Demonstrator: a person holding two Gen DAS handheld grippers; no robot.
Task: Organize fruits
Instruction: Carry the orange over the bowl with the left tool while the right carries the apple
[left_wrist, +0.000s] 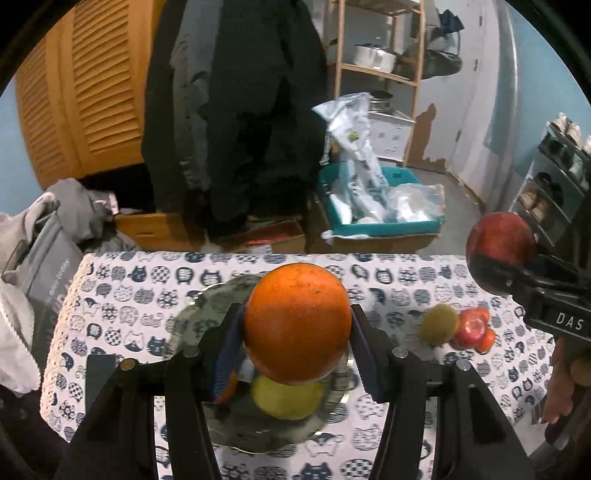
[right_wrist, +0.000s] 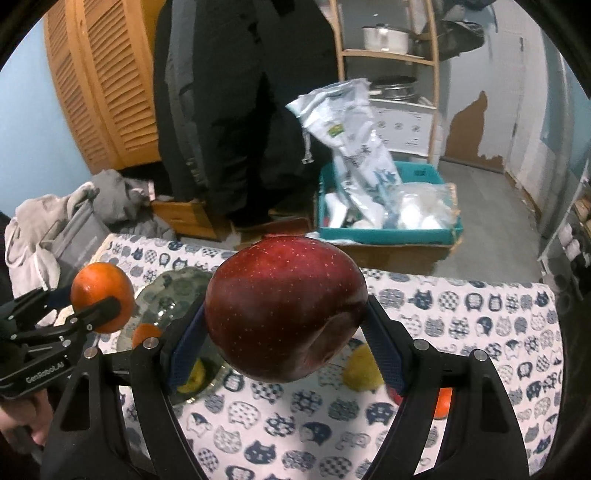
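My left gripper (left_wrist: 297, 328) is shut on an orange (left_wrist: 297, 326) and holds it above a grey patterned plate (left_wrist: 207, 306). On the plate lie a yellow-green fruit (left_wrist: 288, 400) and a small orange fruit (left_wrist: 227, 391). My right gripper (right_wrist: 286, 328) is shut on a dark red apple (right_wrist: 284, 310) above the table; it shows at the right of the left wrist view (left_wrist: 500, 243). The held orange also shows in the right wrist view (right_wrist: 101, 295), over the plate (right_wrist: 173, 291). A kiwi-like fruit (left_wrist: 439, 324) and red and orange fruits (left_wrist: 474, 328) lie on the cloth.
The table has a white cloth with blue cat prints (left_wrist: 129, 306). Behind it stand a cardboard box with a teal tray of bags (left_wrist: 380, 214), dark hanging coats (left_wrist: 236, 110), a wooden shelf (left_wrist: 376, 70) and piled clothes (left_wrist: 55, 221) at the left.
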